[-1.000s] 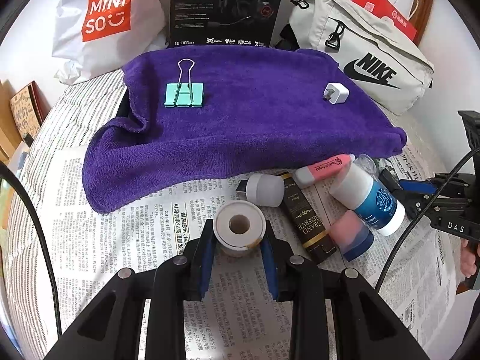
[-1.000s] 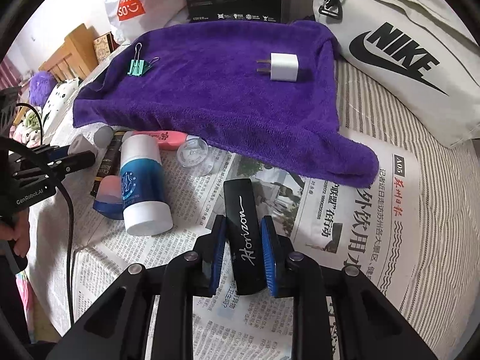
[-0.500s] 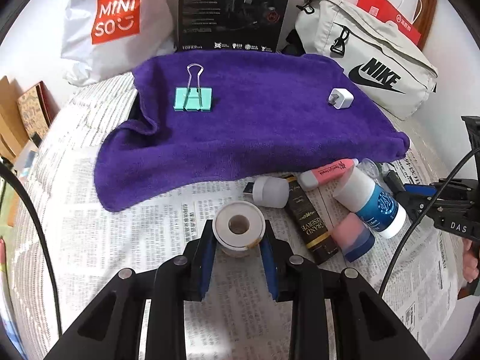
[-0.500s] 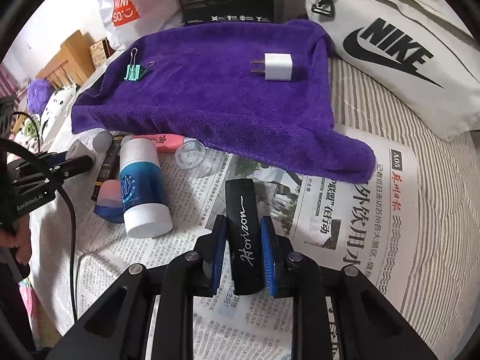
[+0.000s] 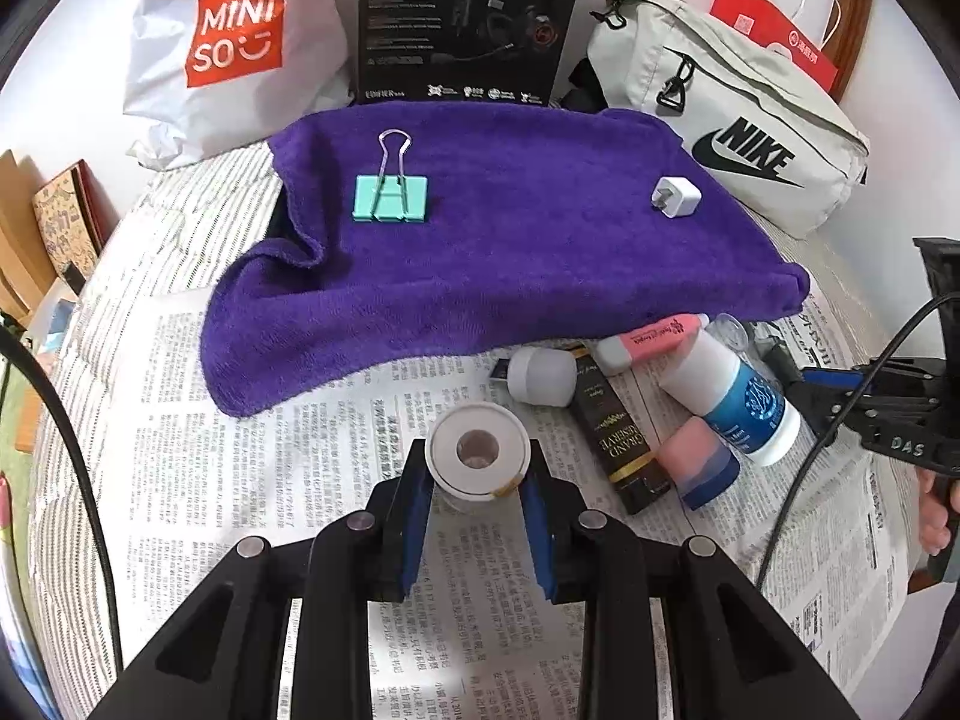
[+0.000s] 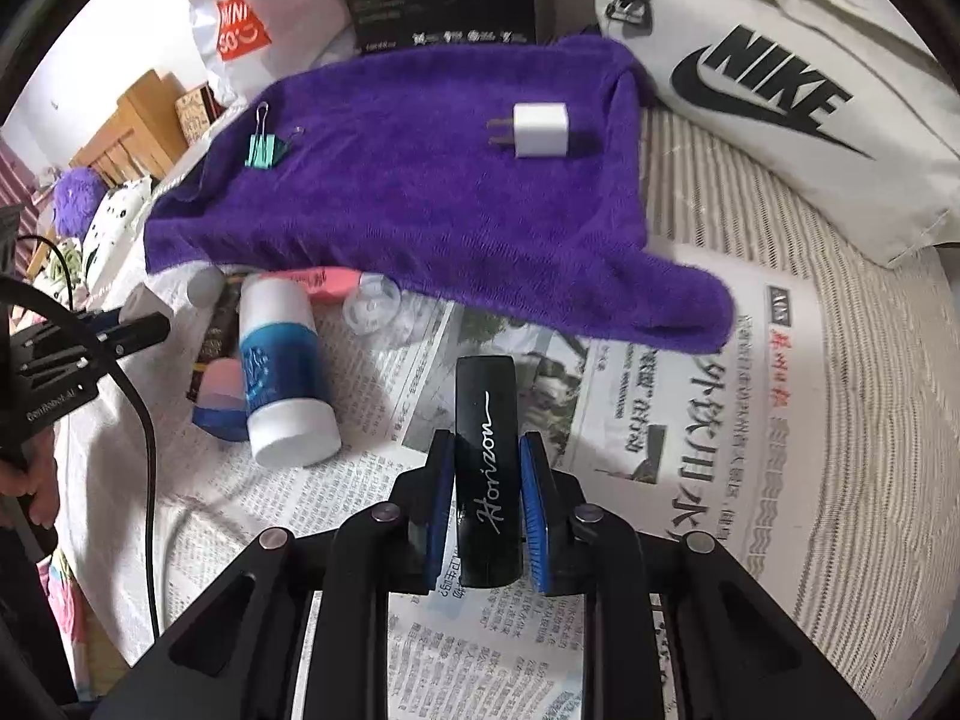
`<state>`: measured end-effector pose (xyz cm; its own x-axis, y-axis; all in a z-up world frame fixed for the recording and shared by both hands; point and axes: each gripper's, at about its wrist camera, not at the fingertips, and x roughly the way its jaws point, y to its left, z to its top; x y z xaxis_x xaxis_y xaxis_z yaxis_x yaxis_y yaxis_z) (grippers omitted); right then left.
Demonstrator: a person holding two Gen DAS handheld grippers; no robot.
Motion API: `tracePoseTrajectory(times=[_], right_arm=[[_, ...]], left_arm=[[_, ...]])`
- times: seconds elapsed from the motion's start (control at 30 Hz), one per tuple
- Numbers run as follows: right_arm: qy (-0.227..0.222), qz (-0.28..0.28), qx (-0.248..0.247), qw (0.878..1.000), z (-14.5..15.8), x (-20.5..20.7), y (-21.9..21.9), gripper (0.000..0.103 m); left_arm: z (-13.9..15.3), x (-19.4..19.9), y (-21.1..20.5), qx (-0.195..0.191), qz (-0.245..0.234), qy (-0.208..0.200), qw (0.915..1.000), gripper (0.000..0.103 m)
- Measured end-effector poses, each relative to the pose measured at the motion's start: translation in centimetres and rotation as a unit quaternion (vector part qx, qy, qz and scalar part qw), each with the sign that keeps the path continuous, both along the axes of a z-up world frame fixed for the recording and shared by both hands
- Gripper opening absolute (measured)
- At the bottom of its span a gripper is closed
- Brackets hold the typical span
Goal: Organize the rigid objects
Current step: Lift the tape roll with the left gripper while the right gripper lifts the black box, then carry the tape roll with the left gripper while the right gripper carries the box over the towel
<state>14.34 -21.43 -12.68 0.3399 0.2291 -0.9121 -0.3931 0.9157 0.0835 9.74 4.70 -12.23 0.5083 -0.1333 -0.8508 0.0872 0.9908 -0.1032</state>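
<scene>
Purple towel (image 5: 510, 252) edge near tongs (image 5: 477, 480)

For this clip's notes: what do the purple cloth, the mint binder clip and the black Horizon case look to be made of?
Purple cloth: soft terry or microfibre, with fuzzy nap and limp folds. Mint binder clip: probably painted sheet metal, matte body with bare shiny wire handles. Black Horizon case, gripped in the right claw: smooth, slightly glossy, likely hard plastic or faux leather; the view leaves it open.
</scene>
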Motion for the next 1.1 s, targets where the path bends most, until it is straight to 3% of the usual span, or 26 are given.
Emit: tracePoseTrajectory(times=[0.37,0.63,1.1], right_arm=[[-0.033,0.029,-0.044,0.998,-0.4,-1.3,0.9,0.022],[-0.013,0.013,-0.017,1.0,0.1,-0.6,0.1,0.021],[-0.022,0.021,0.016,0.999,3.4,0.5,0.6,0.021]], left_arm=[[-0.8,-0.1,-0.2,0.002,-0.005,0.012,0.9999,0.027],[0.0,-0.1,-0.1,0.002,-0.003,0.004,1.0,0.027],[3.4,1.2,1.5,-0.011,0.003,-0.022,0.9997,0.027]])
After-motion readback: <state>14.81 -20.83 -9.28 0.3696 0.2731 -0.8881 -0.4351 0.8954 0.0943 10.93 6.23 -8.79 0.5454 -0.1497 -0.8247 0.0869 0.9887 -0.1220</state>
